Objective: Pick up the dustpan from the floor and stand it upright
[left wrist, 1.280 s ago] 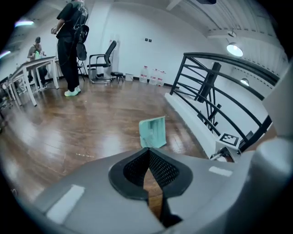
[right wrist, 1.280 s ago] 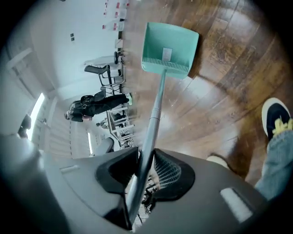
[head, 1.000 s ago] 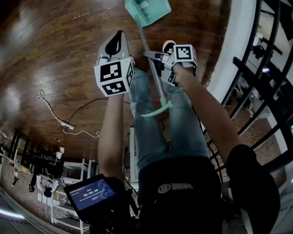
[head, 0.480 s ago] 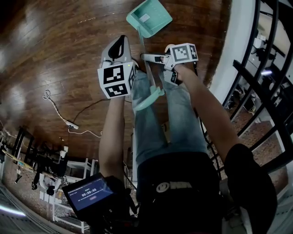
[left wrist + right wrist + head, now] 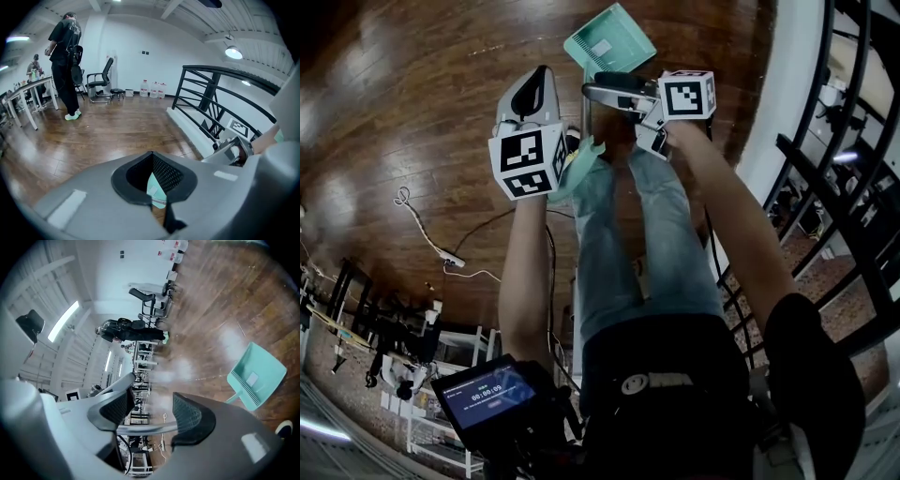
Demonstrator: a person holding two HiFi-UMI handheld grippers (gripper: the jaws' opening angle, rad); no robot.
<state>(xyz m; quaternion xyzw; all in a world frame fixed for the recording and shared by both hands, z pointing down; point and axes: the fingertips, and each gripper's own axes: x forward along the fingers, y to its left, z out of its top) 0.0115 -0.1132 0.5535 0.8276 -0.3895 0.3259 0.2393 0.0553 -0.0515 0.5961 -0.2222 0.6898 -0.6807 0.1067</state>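
Note:
The teal dustpan [image 5: 609, 39] rests with its pan on the wooden floor; in the right gripper view the dustpan [image 5: 255, 376] shows at the right. Its thin grey shaft [image 5: 584, 117] runs toward me and ends in a teal grip [image 5: 581, 157] beside the left gripper's marker cube. My right gripper [image 5: 592, 89] points left across the shaft, jaws closing. The shaft [image 5: 145, 429] shows in the gap between the pads, which do not press on it. My left gripper [image 5: 546, 70] hangs left of the shaft, tips together, nothing held. Through the left gripper [image 5: 152, 154] a sliver of teal pan shows.
My jeans-clad legs [image 5: 628, 234] stand just below the grippers. A white ledge [image 5: 778, 112] and black railing [image 5: 844, 187] run along the right. A cable with power strip [image 5: 441, 258] lies on the floor at left. A person [image 5: 65, 61] stands far off by desks and a chair [image 5: 101, 84].
The right gripper let go of the shaft, rolled and moved up the picture toward the pan. The handle's teal end swung from over my legs to beside the left cube.

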